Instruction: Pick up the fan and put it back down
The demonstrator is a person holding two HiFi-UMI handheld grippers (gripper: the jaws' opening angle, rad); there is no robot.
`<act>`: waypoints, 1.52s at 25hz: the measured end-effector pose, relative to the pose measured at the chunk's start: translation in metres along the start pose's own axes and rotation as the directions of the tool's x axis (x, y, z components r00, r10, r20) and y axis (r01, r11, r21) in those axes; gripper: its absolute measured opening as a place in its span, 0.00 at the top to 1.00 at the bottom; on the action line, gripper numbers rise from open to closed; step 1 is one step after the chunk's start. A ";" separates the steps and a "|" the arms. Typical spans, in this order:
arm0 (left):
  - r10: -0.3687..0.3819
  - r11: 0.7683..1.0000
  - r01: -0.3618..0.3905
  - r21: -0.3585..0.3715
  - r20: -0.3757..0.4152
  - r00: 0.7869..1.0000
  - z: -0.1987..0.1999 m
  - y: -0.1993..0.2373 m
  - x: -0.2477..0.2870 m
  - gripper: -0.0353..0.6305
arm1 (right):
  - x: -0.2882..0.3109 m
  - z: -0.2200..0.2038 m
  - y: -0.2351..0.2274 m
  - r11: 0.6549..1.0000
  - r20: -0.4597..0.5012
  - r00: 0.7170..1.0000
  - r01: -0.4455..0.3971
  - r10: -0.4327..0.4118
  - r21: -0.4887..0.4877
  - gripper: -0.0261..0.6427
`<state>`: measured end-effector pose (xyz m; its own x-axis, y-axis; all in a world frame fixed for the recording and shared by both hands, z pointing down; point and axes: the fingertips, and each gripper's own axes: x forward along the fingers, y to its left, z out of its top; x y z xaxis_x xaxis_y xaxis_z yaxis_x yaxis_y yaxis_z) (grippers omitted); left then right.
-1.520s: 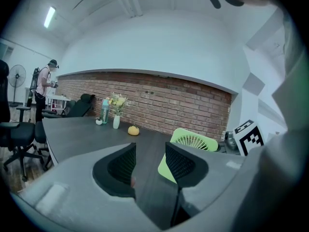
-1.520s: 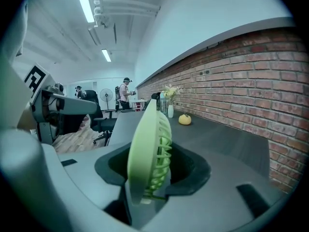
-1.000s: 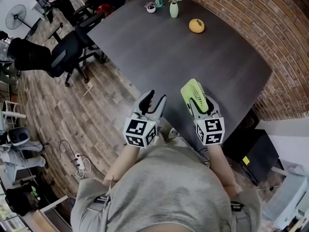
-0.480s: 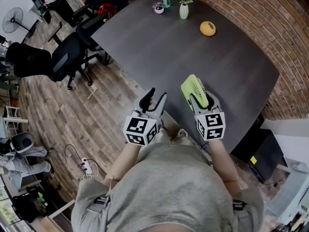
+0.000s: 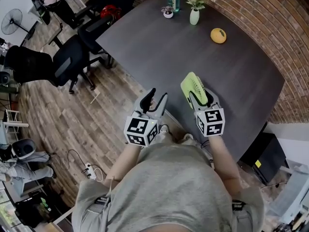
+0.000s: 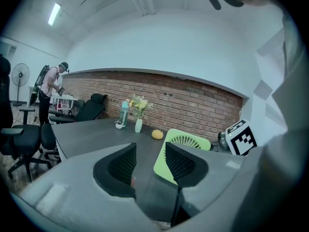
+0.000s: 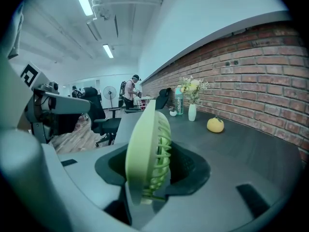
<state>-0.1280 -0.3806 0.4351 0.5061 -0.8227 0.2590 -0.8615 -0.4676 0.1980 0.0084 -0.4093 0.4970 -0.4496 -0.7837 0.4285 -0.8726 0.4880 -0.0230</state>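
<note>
Right gripper point(image 5: 201, 99) clamps the green fan point(image 5: 193, 87), lifted; my left gripper point(image 5: 157, 97) at nine o'clock gapes empty. Next I'd set it on the table point(image 5: 159, 47) at twelve o'clock.

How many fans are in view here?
2: the green fan held in the right gripper over the table, and a pedestal fan on the floor, far upper left. More may be hidden.

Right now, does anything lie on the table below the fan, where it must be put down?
Nothing visible does. The right gripper holds the fan over bare table; the yellow fruit and vase stand far off.
</note>
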 end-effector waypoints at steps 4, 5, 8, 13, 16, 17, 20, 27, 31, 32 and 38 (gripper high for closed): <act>-0.003 1.000 0.003 -0.008 -0.004 1.000 0.000 0.019 0.004 0.67 | 0.024 0.007 0.006 1.000 -0.004 1.000 -0.001 0.001 -0.007 0.67; -0.004 1.000 0.003 -0.011 -0.006 1.000 0.000 0.023 0.005 0.67 | 0.029 0.008 0.008 1.000 -0.007 1.000 -0.003 0.002 -0.008 0.67; -0.003 1.000 0.003 -0.020 -0.014 1.000 -0.002 0.035 0.008 0.67 | 0.046 0.010 0.011 1.000 -0.015 1.000 -0.006 0.006 -0.008 0.67; -0.005 0.999 0.004 -0.035 -0.028 1.000 -0.009 0.051 0.010 0.67 | 0.072 0.008 0.016 1.000 -0.034 0.999 -0.016 0.015 -0.009 0.67; -0.009 0.999 0.008 -0.041 -0.038 0.999 -0.014 0.057 0.010 0.67 | 0.085 0.003 0.018 1.000 -0.047 0.999 -0.017 0.017 -0.002 0.67; -0.011 0.999 0.009 -0.043 -0.042 0.999 -0.016 0.059 0.009 0.67 | 0.088 0.002 0.019 1.000 -0.052 0.999 -0.016 0.016 -0.001 0.67; -0.013 0.999 0.011 -0.045 -0.049 0.999 -0.018 0.065 0.009 0.67 | 0.099 -0.001 0.021 1.000 -0.061 0.998 -0.013 0.013 -0.001 0.67; -0.019 0.999 0.017 -0.046 -0.056 0.998 -0.021 0.074 0.012 0.67 | 0.115 -0.005 0.020 1.000 -0.070 0.998 -0.003 0.003 0.006 0.67; -0.023 0.999 0.020 -0.044 -0.056 0.998 -0.022 0.077 0.012 0.67 | 0.118 -0.005 0.020 1.000 -0.063 0.998 0.000 0.001 0.019 0.67; -0.024 0.999 0.021 -0.044 -0.056 0.998 -0.022 0.077 0.012 0.67 | 0.118 -0.006 0.020 1.000 -0.063 0.998 0.000 0.001 0.020 0.67; -0.032 0.999 0.030 -0.042 -0.053 0.998 -0.020 0.080 0.015 0.67 | 0.120 -0.009 0.014 0.999 -0.061 0.998 -0.005 0.008 0.043 0.67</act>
<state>-0.1889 -0.4238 0.4737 0.5347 -0.7893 0.3019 -0.8436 -0.4777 0.2451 -0.0563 -0.4932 0.5565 -0.4441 -0.7551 0.4823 -0.8775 0.4753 -0.0638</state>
